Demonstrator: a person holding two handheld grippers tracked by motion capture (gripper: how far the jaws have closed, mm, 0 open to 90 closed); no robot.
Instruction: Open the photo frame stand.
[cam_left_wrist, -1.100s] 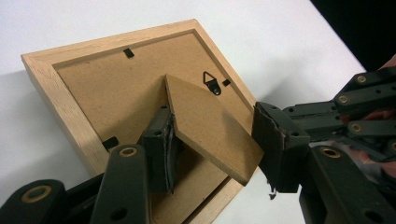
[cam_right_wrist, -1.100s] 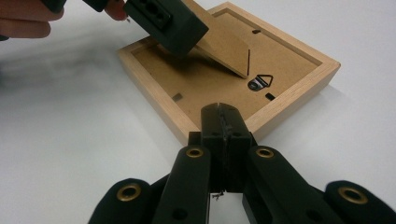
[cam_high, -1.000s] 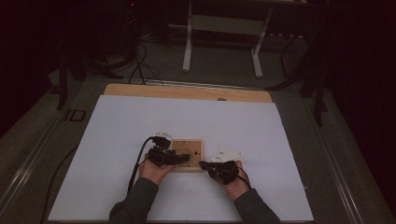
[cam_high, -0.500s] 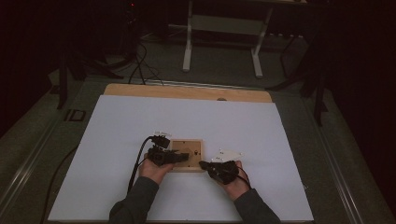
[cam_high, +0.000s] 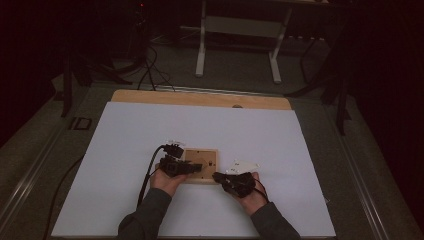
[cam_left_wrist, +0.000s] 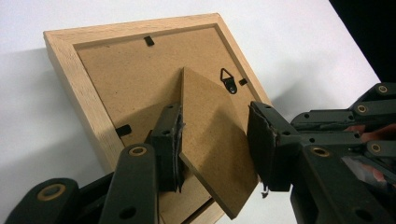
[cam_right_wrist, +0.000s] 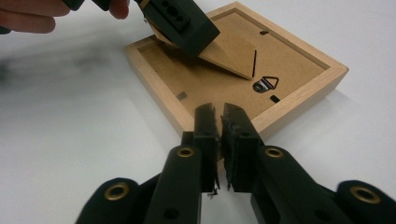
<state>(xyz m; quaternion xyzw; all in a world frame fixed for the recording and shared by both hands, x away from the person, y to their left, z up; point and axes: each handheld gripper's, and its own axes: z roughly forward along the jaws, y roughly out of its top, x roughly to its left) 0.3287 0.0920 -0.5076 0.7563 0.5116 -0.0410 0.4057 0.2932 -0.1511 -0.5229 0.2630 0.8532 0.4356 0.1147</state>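
Frame (cam_high: 200, 165): face down on the table (cam_high: 125, 150), stand (cam_left_wrist: 210, 140) tilted up.
Left fingers (cam_left_wrist: 168, 140): apart, my stand between them.
Right fingers (cam_right_wrist: 208, 123): nearly closed, empty, at frame's 6 o'clock edge.

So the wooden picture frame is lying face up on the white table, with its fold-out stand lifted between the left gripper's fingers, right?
Not quite: the picture frame lies face down, back upward. The left gripper view shows its brown backing board, hanging hook and retaining tabs. The rest holds: its fold-out stand is lifted between the left gripper's fingers, on the white table.
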